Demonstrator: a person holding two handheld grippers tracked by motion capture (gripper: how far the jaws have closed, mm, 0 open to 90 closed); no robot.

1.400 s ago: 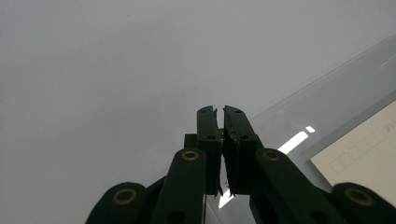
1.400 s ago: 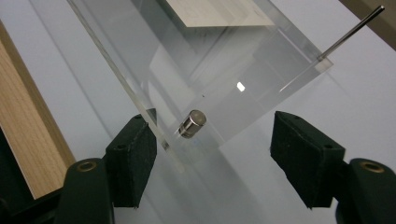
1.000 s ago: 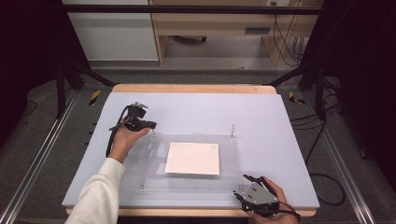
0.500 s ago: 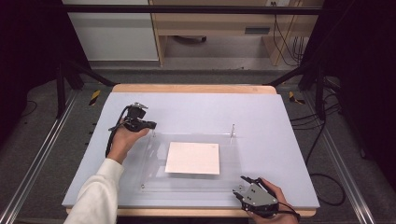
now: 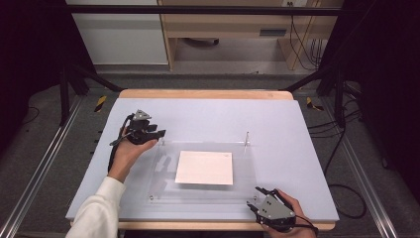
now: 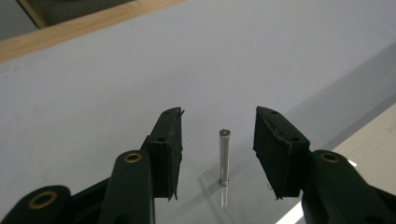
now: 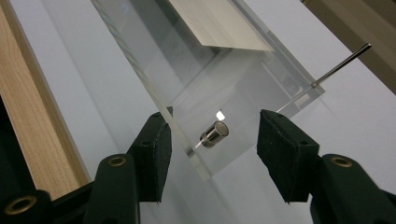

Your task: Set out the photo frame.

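Two tools, left tool [image 5: 159, 134] and right tool [image 5: 256, 196], are gaping apart around upright pins [image 6: 224, 157] on one clear plate [image 5: 163, 168], its long axis running left-right.

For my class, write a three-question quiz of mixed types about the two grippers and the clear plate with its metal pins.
1. True or false: the left gripper is open, with an upright metal pin standing between its jaws, untouched.
2. Multiple choice: what lies on the clear plate? A) a white sheet B) a red cup C) a pair of scissors
3. Fill in: the right gripper is ____, with a short metal stud at the plate's near corner between its jaws.

Key: 1 true. 2 A, the white sheet. 3 open.
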